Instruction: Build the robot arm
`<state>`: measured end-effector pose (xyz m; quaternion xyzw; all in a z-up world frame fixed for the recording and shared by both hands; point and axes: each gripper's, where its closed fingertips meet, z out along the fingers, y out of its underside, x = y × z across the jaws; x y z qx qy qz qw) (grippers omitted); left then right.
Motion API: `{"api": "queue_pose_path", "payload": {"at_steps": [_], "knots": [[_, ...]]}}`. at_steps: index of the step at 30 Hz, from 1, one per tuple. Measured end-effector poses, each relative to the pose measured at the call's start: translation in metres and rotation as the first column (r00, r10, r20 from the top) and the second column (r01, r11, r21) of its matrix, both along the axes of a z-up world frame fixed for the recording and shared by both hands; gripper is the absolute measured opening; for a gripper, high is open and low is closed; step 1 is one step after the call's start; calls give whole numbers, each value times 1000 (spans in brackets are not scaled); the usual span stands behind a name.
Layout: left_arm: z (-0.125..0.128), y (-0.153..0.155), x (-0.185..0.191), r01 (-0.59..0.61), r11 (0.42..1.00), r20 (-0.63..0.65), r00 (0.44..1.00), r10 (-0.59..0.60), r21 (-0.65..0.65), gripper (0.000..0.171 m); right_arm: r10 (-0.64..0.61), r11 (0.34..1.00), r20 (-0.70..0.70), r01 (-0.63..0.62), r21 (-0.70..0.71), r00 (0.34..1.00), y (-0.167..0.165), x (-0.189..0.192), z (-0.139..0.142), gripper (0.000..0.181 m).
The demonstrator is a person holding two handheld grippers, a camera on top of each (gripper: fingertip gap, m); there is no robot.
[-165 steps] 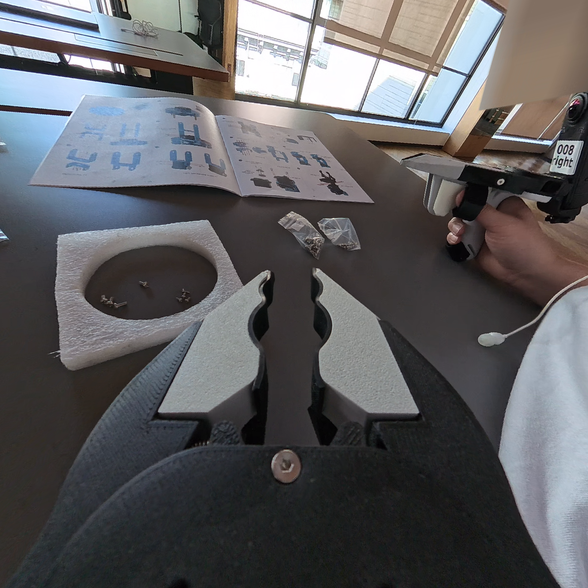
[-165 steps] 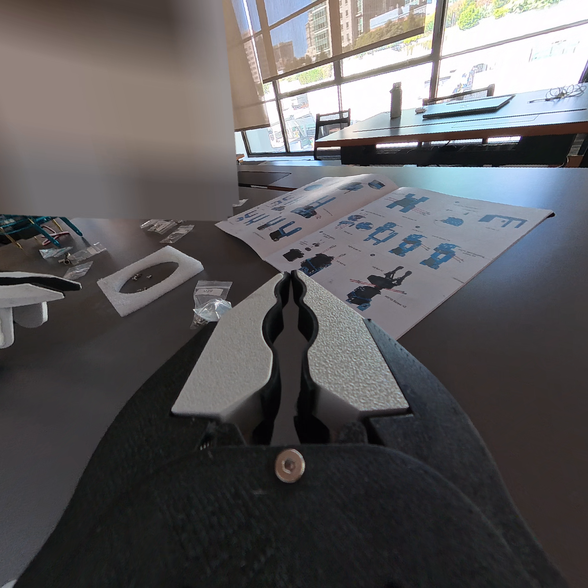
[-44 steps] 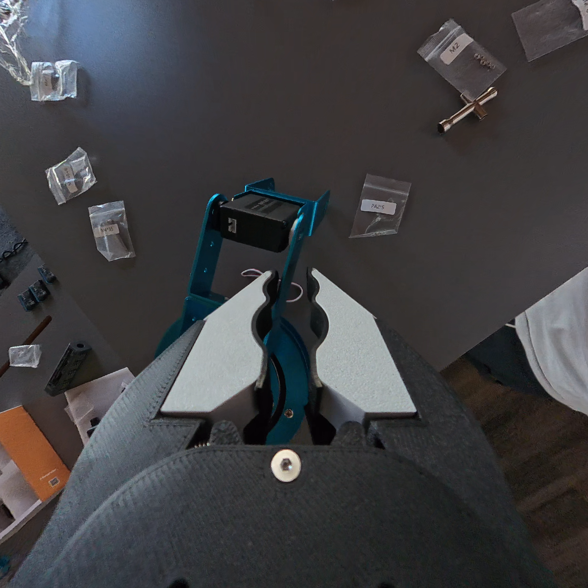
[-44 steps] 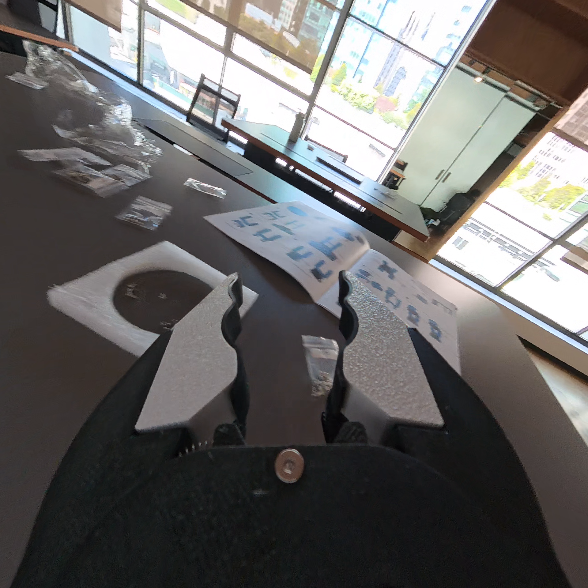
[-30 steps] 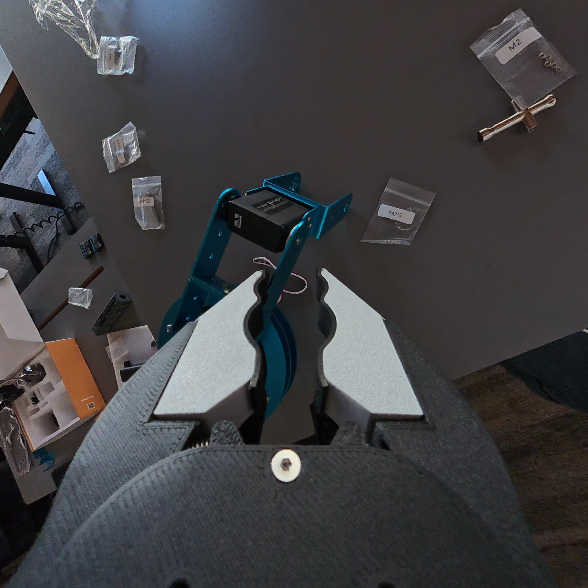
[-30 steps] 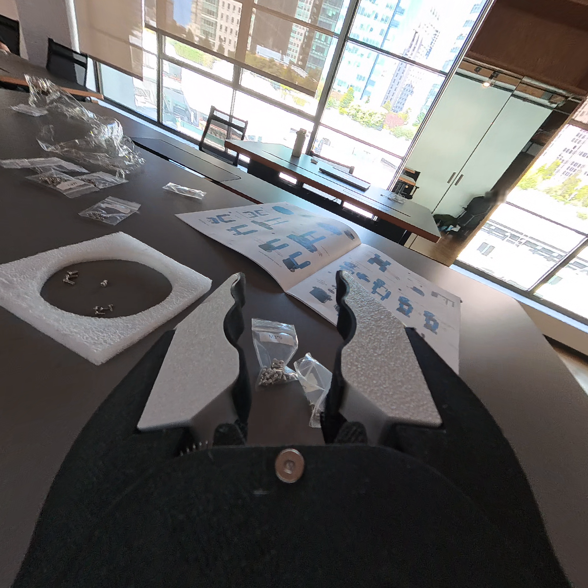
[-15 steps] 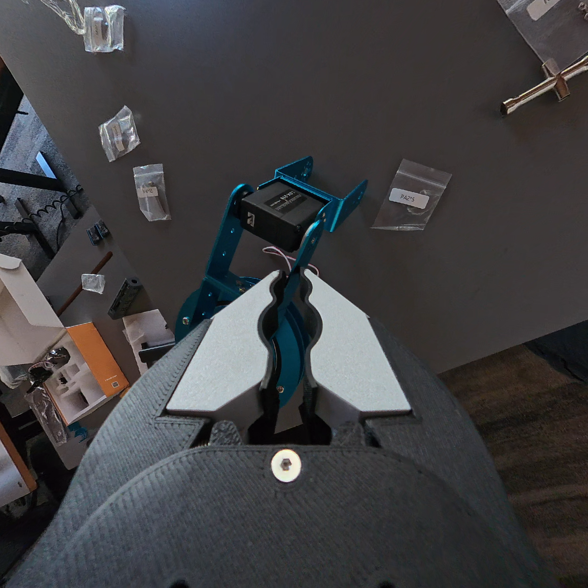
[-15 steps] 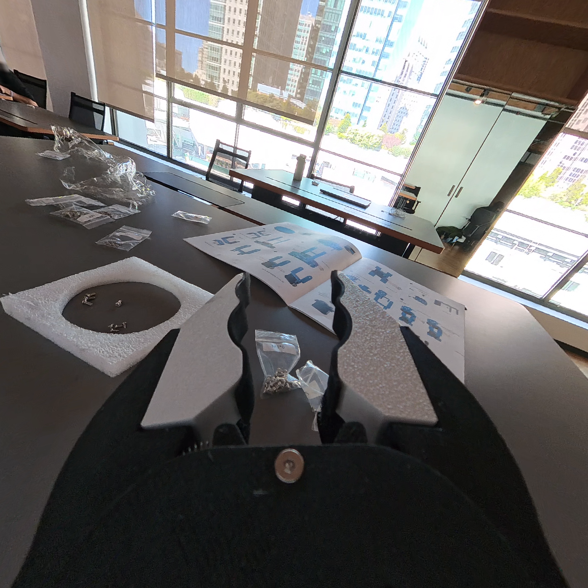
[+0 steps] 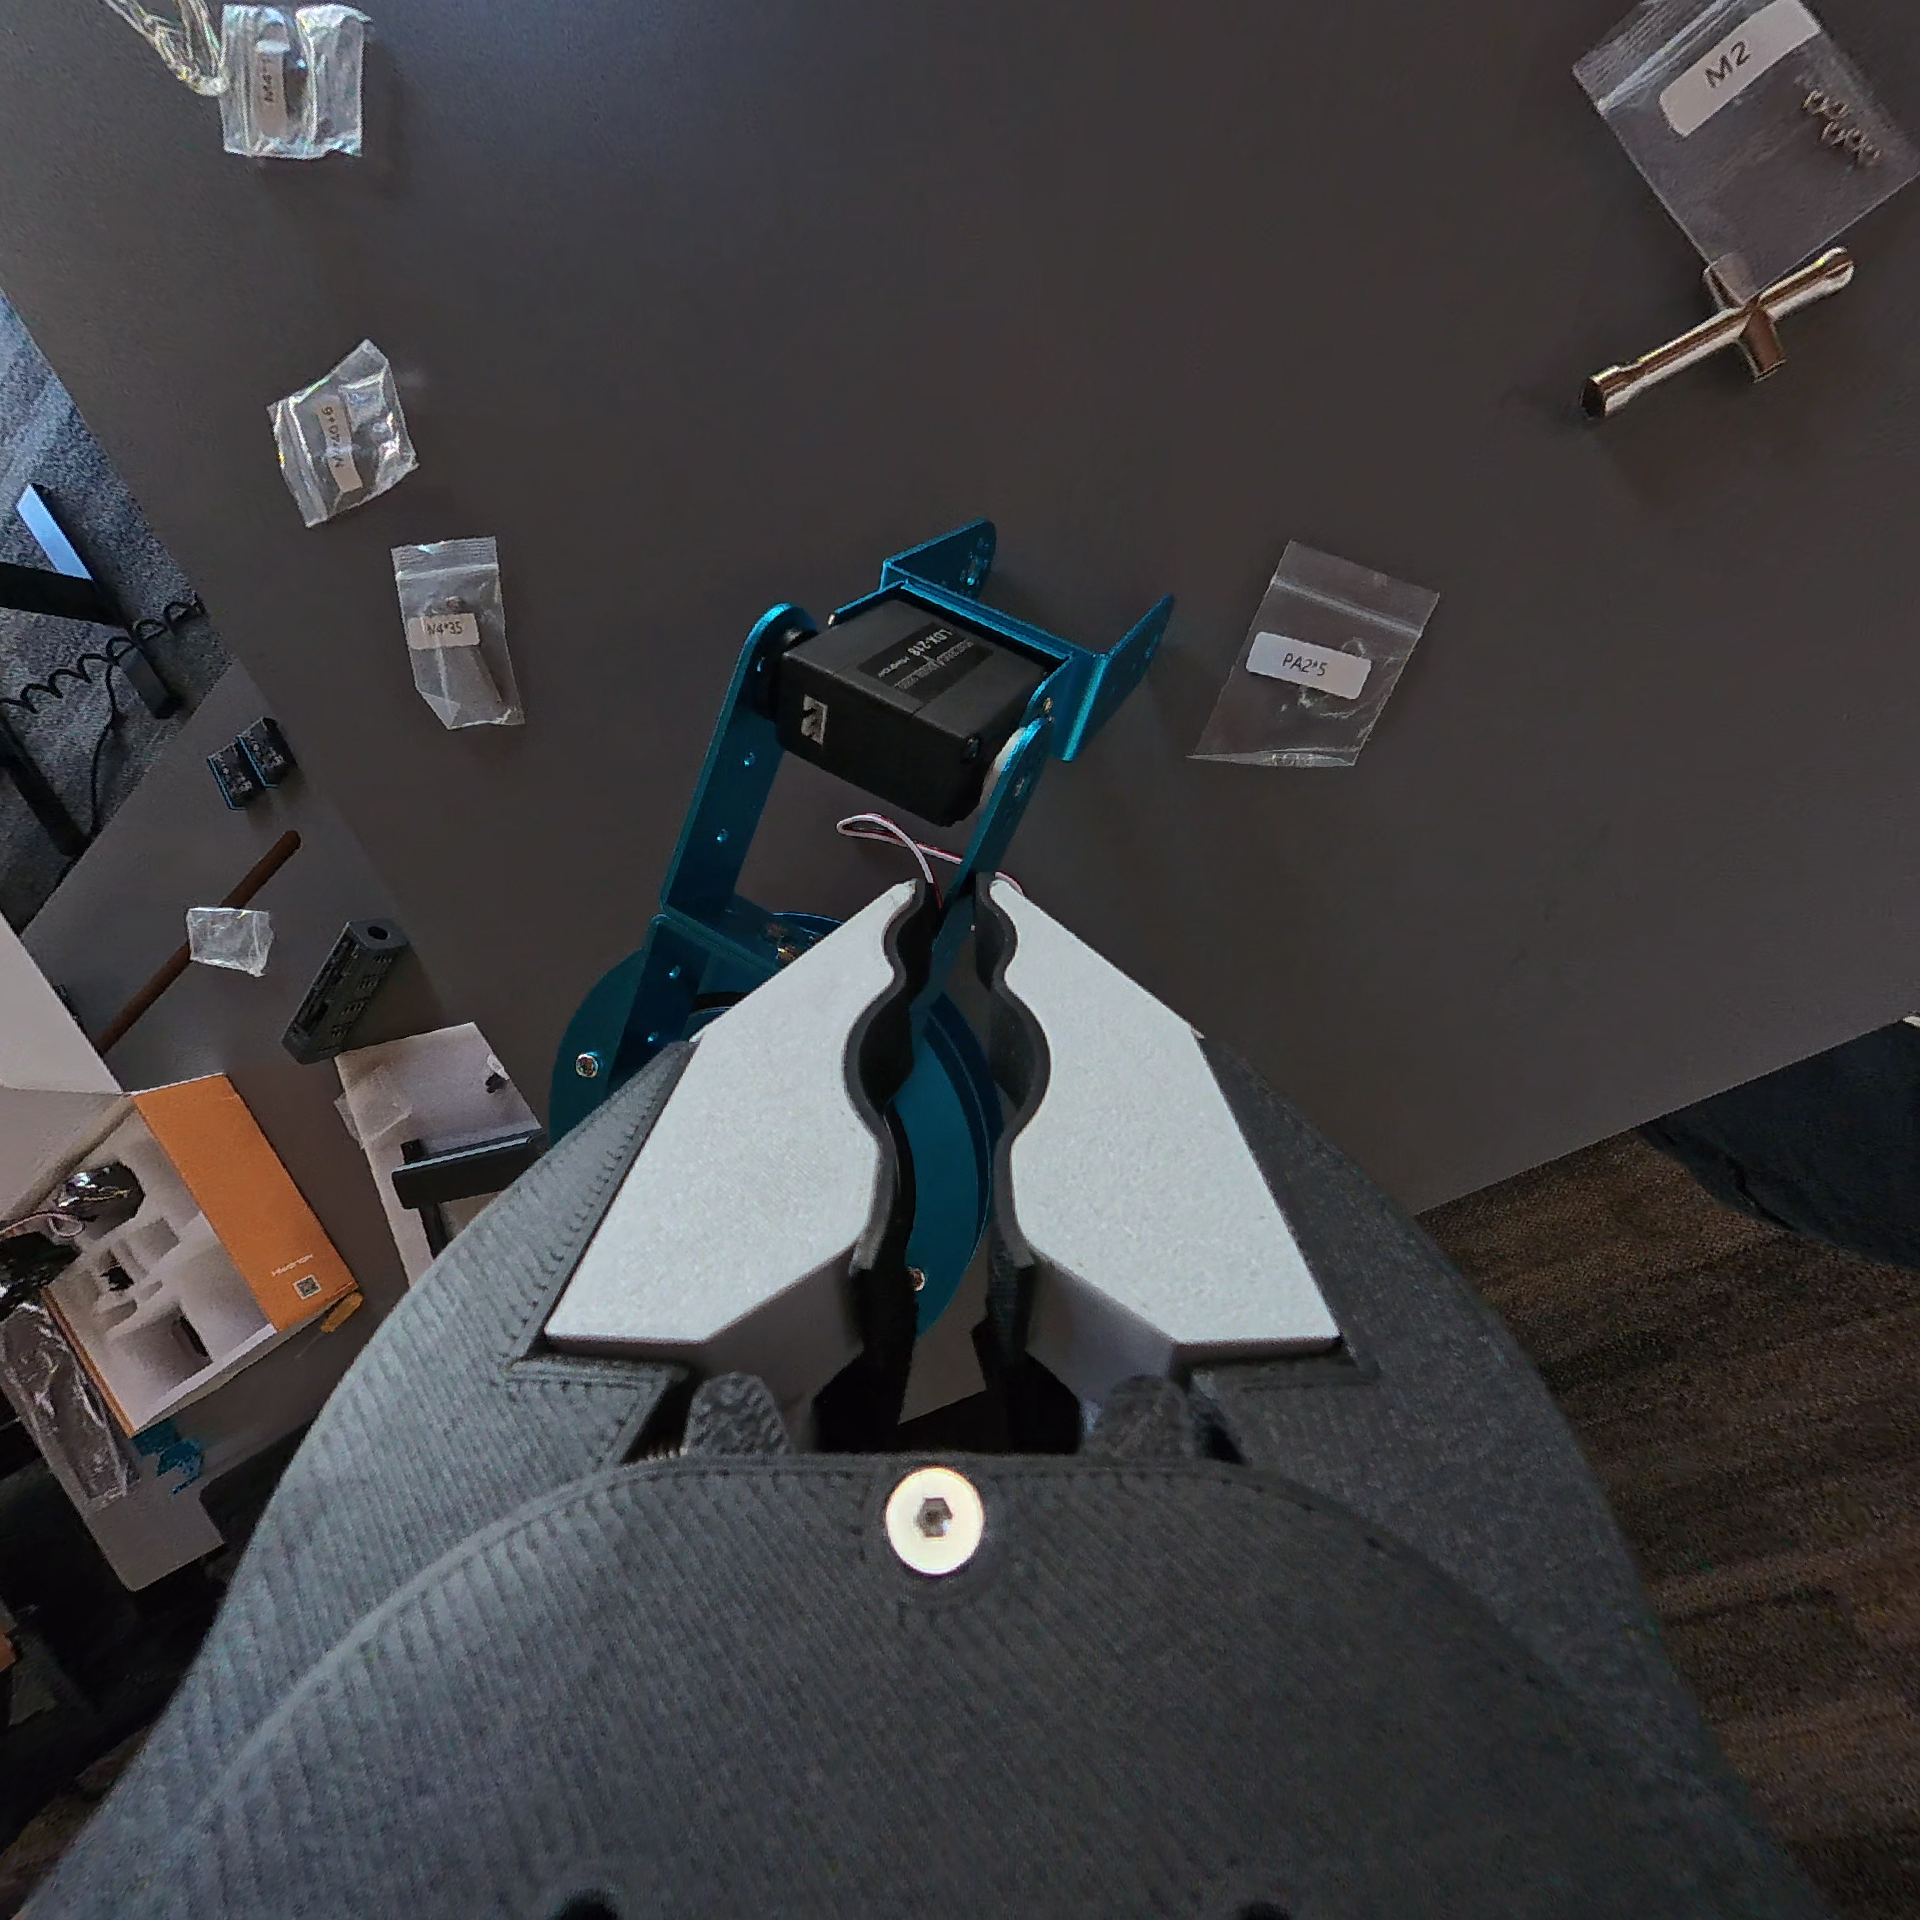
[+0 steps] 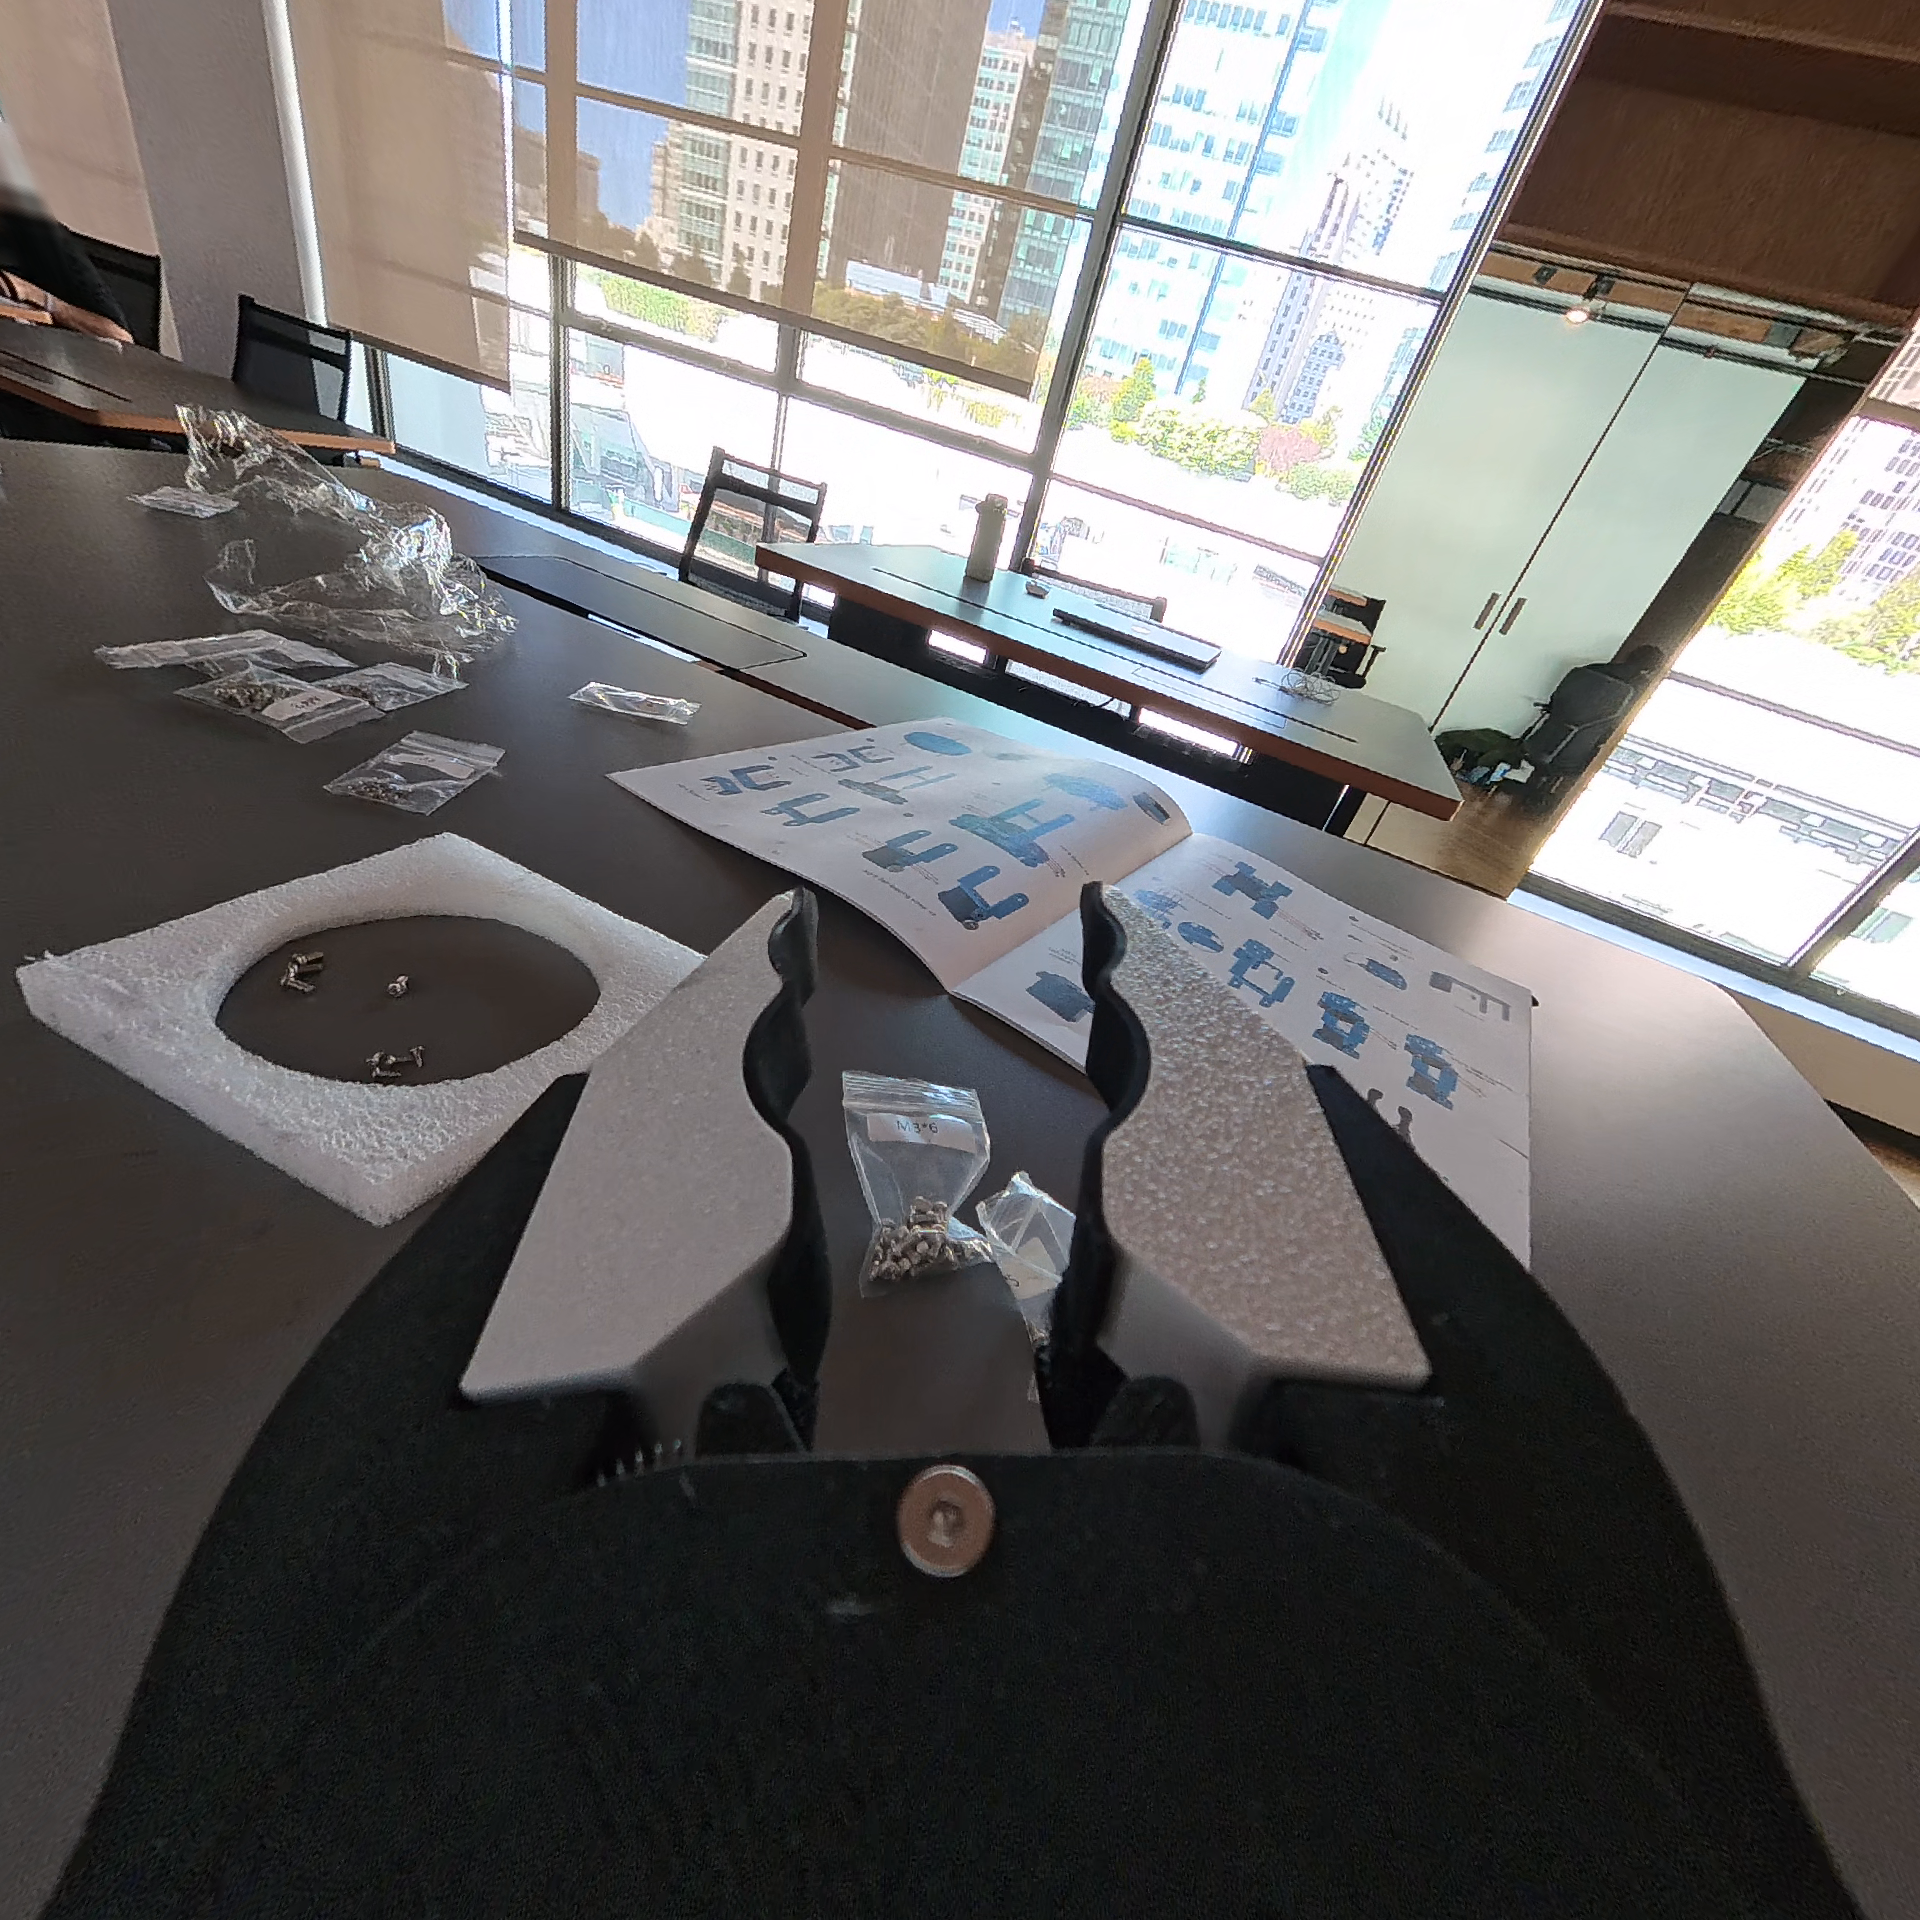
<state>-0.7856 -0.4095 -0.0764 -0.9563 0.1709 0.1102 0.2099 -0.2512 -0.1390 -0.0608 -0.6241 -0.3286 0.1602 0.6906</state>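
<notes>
My left gripper (image 9: 954, 896) is shut on the right upright plate of a blue metal bracket assembly (image 9: 727, 790) that carries a black servo (image 9: 894, 707) and stands on a round blue base (image 9: 935, 1143) on the dark table (image 9: 1039, 312). Red and white wires (image 9: 894, 842) hang under the servo. My right gripper (image 10: 943, 909) is open and empty, low over the table, with a small clear bag of screws (image 10: 914, 1184) and a second small bag (image 10: 1023, 1236) between its fingers.
Small labelled bags (image 9: 1314, 660) (image 9: 457, 634) (image 9: 343, 447) and a metal cross wrench (image 9: 1720, 332) lie around the assembly. An orange and white box (image 9: 197, 1247) is at the left. A white foam frame (image 10: 343, 1018) holds loose screws. An open instruction booklet (image 10: 1091, 862) lies beyond. Left tips to right tips: about 60 cm.
My left gripper has closed on the blue bracket's upright plate. My right gripper has swung over the two small bags and narrowed slightly while staying open.
</notes>
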Motion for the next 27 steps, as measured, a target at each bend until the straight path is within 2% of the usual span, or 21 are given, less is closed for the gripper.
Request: {"api": "queue_pose_path", "payload": {"at_steps": [19, 23, 25, 27], "knots": [[1, 1, 0, -17, 1000, 16, 1000, 17, 6, 6, 27, 999, 31, -26, -31, 999, 1, -8, -9, 50], [1, 1, 0, -10, 1000, 13, 1000, 10, 3, 6, 55, 997, 21, -54, -51, 998, -2, -19, -9, 53], [1, 2, 0, -12, 1000, 14, 1000, 12, 7, 6, 143, 982, -61, -149, -113, 988, -17, -48, 2, 55], [1, 2, 1, -6, 1000, 6, 1000, 6, 8, 6, 321, 916, -226, -362, -173, 920, -55, -101, 31, 49]]}}
